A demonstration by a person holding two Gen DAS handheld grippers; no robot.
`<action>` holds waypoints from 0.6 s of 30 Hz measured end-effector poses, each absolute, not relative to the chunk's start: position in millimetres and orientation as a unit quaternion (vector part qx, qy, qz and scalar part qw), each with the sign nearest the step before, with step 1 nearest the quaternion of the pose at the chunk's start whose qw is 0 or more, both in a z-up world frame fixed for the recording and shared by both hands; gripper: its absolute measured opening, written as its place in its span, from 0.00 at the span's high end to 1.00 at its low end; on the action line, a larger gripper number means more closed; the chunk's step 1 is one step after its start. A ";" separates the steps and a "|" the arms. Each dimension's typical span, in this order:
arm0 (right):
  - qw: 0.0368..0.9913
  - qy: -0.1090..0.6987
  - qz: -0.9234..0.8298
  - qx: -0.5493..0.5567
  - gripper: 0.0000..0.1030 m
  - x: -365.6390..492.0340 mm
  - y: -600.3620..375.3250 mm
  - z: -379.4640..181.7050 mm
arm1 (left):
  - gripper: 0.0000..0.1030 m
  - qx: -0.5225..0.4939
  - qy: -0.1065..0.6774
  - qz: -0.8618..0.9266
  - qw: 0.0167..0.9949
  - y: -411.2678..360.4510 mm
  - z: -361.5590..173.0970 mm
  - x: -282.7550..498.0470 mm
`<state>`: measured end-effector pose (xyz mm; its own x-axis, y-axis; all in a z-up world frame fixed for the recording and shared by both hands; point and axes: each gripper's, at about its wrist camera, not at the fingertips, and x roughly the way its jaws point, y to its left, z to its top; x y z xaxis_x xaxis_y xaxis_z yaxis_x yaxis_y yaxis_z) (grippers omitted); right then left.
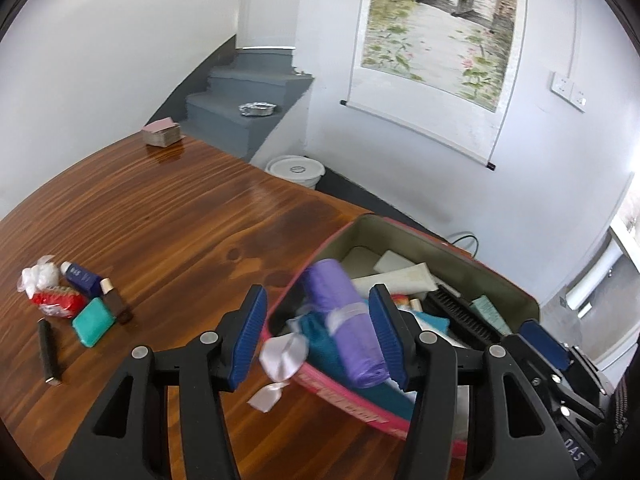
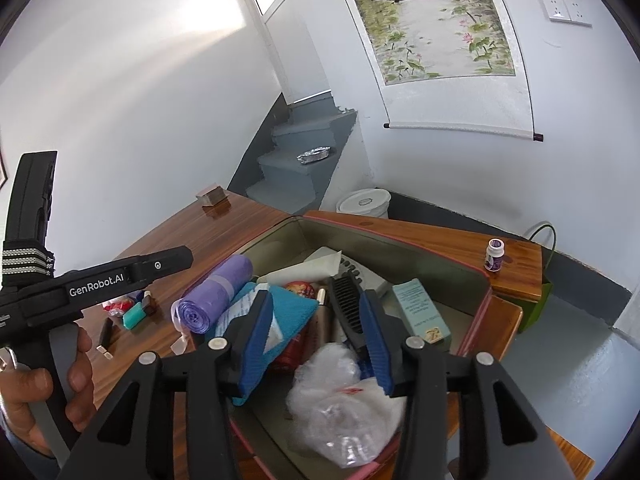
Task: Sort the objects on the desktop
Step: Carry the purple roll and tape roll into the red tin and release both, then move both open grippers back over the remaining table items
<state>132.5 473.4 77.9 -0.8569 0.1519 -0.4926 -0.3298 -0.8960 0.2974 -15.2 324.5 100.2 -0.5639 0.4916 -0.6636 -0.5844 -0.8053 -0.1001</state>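
Progress about midway | pink box (image 1: 362, 398) under both grippers well filled | small items (image 1: 94, 322) left of left gripper (image 1: 320, 334) unsorted | left gripper and right gripper (image 2: 316, 338) part-open, empty

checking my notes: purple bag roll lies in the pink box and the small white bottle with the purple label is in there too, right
Not quite. The purple bag roll does lie in the pink box, but the small white bottle stands outside it, on the wooden table beyond the box's far corner. The right wrist view shows this.
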 end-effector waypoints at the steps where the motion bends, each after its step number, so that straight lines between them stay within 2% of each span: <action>1: 0.126 0.187 0.945 -0.235 0.48 132.0 471.4 78.6 | 0.45 -0.354 0.066 0.884 0.300 321.1 99.6 -16.5; 18: 0.065 0.150 0.955 -0.249 0.42 100.8 412.2 85.1 | 0.45 -0.364 0.042 0.911 0.189 225.7 86.8 -51.6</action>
